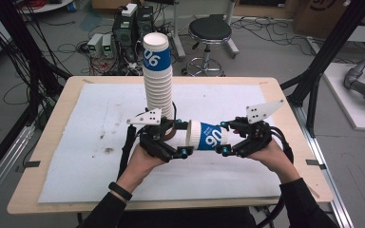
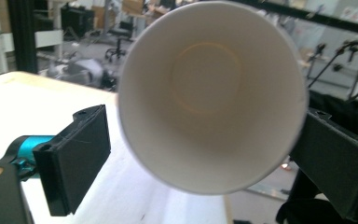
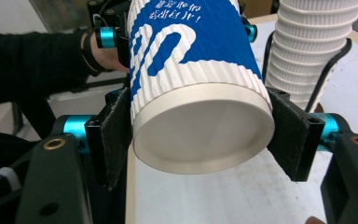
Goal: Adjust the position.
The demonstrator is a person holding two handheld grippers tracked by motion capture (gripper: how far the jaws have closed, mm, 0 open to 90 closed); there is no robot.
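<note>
Right claw (image 3: 200, 126) clamps the ribbed white-and-blue paper cup (image 3: 193, 70), held sideways.

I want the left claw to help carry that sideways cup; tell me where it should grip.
Grip the paper cup just behind its rolled rim, coming from the open-mouth end, pads on opposite sides of the ribbed wall. The cup lies level with its mouth facing the left claw, while the right claw already clamps the base end.

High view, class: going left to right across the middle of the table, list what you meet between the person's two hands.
Left gripper → single paper cup, lying on its side → right gripper.
</note>
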